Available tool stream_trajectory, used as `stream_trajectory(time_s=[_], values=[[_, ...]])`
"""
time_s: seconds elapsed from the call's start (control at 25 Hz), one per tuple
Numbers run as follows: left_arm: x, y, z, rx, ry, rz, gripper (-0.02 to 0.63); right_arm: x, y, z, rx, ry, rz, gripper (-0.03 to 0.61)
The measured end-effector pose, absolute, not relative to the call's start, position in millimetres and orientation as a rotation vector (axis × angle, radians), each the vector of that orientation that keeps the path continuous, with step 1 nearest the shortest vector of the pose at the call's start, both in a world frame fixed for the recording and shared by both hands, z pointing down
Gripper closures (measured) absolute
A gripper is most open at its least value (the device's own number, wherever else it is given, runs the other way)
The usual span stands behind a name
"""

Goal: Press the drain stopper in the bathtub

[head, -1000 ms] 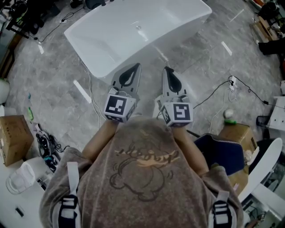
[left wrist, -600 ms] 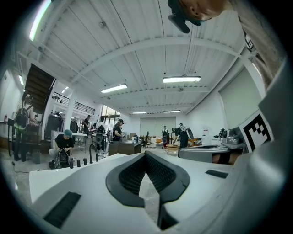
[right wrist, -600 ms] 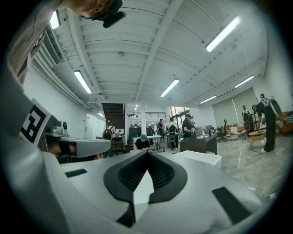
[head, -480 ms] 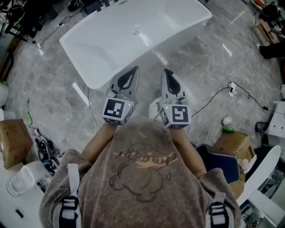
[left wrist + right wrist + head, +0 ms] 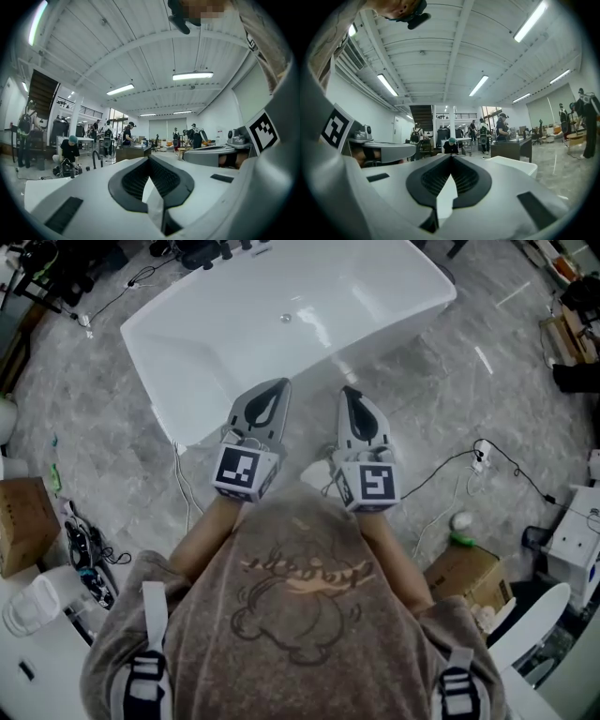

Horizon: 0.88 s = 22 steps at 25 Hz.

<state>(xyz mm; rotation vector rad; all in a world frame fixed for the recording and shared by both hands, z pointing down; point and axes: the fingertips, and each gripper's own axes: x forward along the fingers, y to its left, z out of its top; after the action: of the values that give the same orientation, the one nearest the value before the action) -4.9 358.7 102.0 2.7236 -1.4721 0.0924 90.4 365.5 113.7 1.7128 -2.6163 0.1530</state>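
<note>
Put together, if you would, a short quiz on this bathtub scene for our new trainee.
1. Where is the drain stopper? A: in the bottom of the bathtub; B: on the bathtub's rim; C: outside the bathtub.
2. True or false: the left gripper is touching the drain stopper.
3. Fill in: the jaws of the left gripper and of the right gripper are both ____, with nothing between them.
Key: 1 A; 2 false, it is held in front of the person, short of the bathtub's inside; 3 shut.
</note>
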Motion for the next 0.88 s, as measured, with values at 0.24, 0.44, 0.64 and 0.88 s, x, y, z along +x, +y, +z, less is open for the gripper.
stream_trajectory(time_s=[0.24,0.44,0.64,0.88], values=[[21.6,311.1,100.8,2.641,-1.583,0.08,0.614,120.7,311.1,110.1,1.596,-2.672,0.156,0.578],[33.7,280.8,101.7,2.572,-1.683,0.05,0.614,136.5,274.5,110.7,1.496,-2.735,0.164,0.579],[34.3,261.8,101.3,2.513,-1.77,0.049,0.614,142.9,250.3,116.1,1.417,-2.769,0.182,0.578],[32.4,236.9,104.2,2.486,-1.809,0.066,0.614,140.7,220.5,122.6,1.365,-2.792,0.199,0.578]])
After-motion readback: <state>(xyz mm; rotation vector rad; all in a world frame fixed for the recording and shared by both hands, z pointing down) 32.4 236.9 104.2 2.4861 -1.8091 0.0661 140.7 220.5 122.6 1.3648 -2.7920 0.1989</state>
